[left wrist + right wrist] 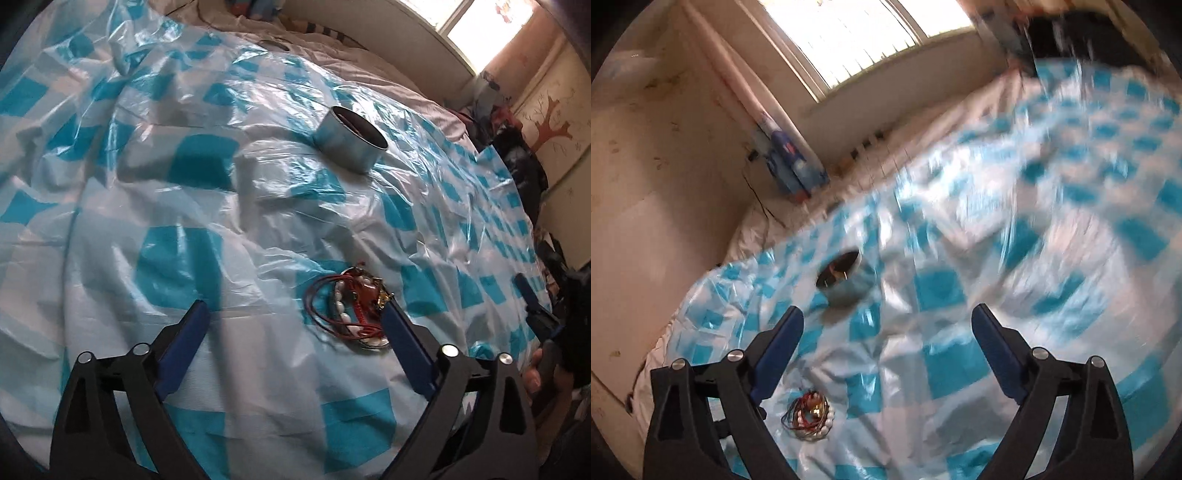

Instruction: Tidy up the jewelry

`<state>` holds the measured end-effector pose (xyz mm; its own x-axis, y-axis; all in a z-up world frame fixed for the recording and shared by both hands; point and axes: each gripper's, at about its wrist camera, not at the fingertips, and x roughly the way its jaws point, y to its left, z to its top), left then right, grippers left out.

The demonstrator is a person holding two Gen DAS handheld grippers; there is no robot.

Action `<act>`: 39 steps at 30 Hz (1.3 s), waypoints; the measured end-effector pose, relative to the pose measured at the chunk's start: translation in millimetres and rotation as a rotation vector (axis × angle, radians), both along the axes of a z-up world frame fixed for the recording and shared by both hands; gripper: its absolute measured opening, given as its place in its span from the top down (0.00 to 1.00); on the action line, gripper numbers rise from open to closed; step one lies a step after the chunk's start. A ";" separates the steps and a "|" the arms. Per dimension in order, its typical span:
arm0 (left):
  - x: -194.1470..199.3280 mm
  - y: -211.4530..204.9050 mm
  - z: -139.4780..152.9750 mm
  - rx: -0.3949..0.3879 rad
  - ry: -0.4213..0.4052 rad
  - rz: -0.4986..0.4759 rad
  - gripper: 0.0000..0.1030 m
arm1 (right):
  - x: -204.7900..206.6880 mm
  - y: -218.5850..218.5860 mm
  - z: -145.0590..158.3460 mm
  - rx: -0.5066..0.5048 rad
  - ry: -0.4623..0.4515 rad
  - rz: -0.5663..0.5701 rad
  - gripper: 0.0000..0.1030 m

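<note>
A small heap of jewelry (354, 308), red cords, white beads and a gold piece, lies on the blue-and-white checked plastic sheet (184, 206). A round metal tin (349, 140) stands open further back. My left gripper (295, 314) is open and empty, its right finger (400, 332) right beside the heap. In the right wrist view the heap (809, 415) lies low between my fingers, nearer the left one, and the tin (844, 278) stands ahead. My right gripper (888, 321) is open and empty above the sheet.
The sheet covers a rumpled bed. A window (857, 33) and wall run behind it, with blue bottles (792, 166) on the ledge. Dark clutter (517, 147) sits at the bed's right side. My right gripper and hand (543, 332) show at the right edge.
</note>
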<state>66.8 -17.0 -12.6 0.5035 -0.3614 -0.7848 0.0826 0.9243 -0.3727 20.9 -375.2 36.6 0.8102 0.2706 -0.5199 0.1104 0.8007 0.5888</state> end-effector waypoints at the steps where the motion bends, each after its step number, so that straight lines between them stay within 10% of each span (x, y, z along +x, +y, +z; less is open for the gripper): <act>1: -0.3 -2.1 0.2 0.004 -0.003 -0.004 0.10 | 2.0 0.8 -2.9 0.020 0.006 -0.003 0.14; 8: 7.2 1.9 0.4 -0.035 0.007 0.021 0.08 | 16.4 24.2 -16.8 0.146 0.057 0.006 0.13; 19: 20.2 43.8 -2.3 -0.061 0.012 0.166 0.08 | 41.0 90.1 -27.7 0.020 0.122 0.229 0.11; 39: -1.8 7.2 -0.1 0.076 -0.029 0.049 0.08 | 38.5 92.9 -43.0 0.054 0.150 0.302 0.11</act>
